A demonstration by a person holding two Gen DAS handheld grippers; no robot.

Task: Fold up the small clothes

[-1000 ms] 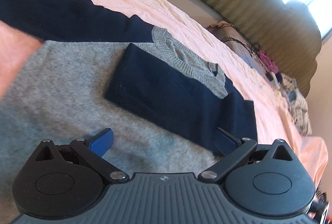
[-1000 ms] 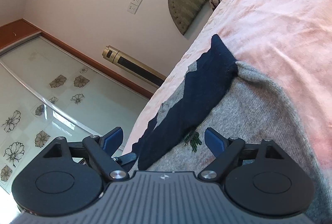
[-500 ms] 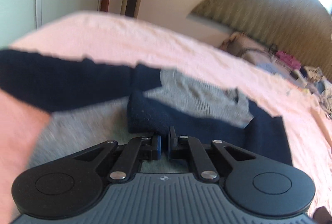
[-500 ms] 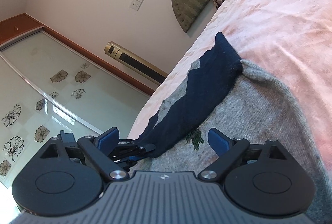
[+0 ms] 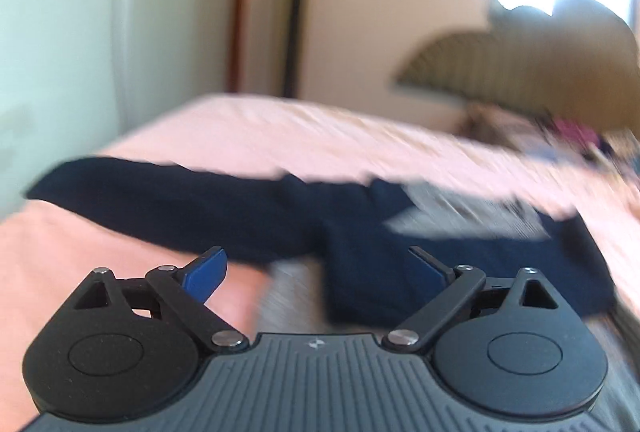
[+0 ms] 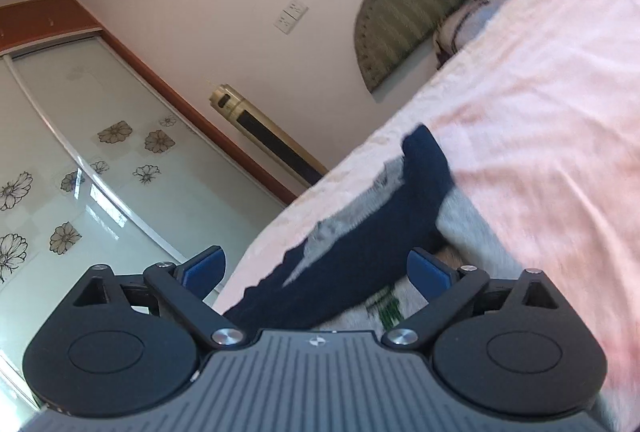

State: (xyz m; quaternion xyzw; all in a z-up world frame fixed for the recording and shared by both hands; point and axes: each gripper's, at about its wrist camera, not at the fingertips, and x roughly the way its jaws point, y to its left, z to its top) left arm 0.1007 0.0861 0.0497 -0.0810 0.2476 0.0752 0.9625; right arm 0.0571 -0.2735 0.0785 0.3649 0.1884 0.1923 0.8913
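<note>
Basically, I held both left gripper (image 5: pixel 316 272) and right gripper (image 6: pixel 316 268) spread wide, empty; sweater (image 5: pixel 360 232) lay on pink bed (image 5: pixel 280 128) at twelve o'clock, just beyond their fingertips.

**Changes logged: left gripper reopened, both views shifted**

- Left gripper (image 5: pixel 316 268): fingers (image 5: pixel 204 272) pressed together half a second ago; now spread wide, nothing between them.
- Sweater (image 5: pixel 360 244), left wrist view: one navy sleeve (image 5: pixel 172 200) now stretches toward the left edge of the frame; picture blurred.
- Right gripper (image 6: pixel 316 268): view now shows more of the bed (image 6: pixel 540 120); sweater nearer the frame centre.
</note>
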